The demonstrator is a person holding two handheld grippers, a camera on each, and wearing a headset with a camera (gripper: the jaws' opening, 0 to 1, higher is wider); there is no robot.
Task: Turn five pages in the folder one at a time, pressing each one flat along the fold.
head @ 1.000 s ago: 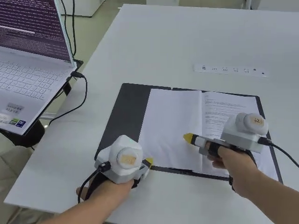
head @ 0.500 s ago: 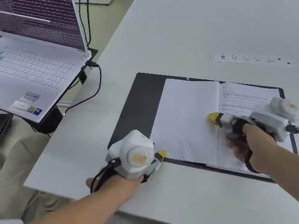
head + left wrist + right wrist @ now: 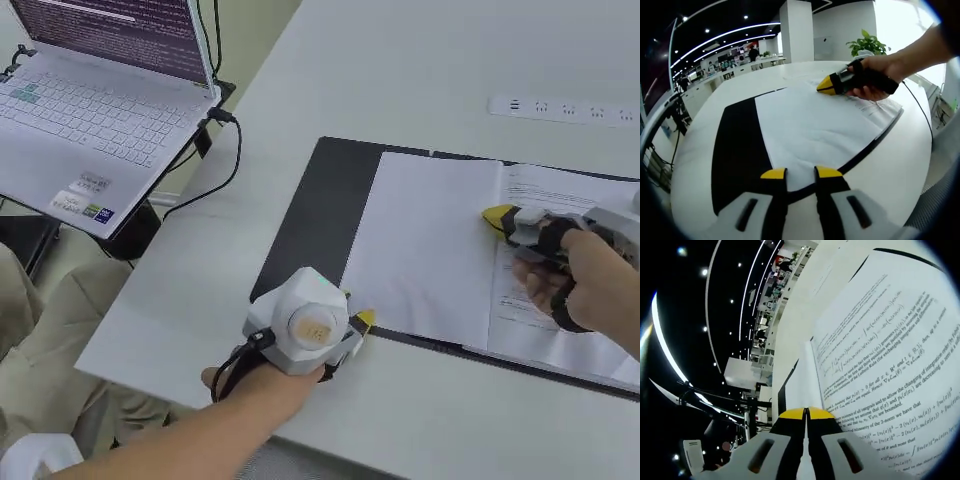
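A black folder (image 3: 312, 215) lies open on the white table, a blank turned page (image 3: 430, 245) on its left half and a printed page (image 3: 545, 195) on its right. My right gripper (image 3: 497, 218) is shut, its yellow tips pressing on the paper at the fold (image 3: 812, 367). In the left gripper view the right gripper (image 3: 826, 85) rests on the same fold. My left gripper (image 3: 363, 320) sits at the folder's near left edge (image 3: 805, 192), jaws slightly apart, with nothing between them.
An open laptop (image 3: 95, 100) stands at the far left with a black cable (image 3: 215, 175) trailing onto the table. A white power strip (image 3: 565, 108) lies beyond the folder. Table edge runs close below my left hand.
The head view has shifted, so everything slid right. The right gripper has drawn away along the fold toward the folder's far part; the left gripper stays at the near edge.
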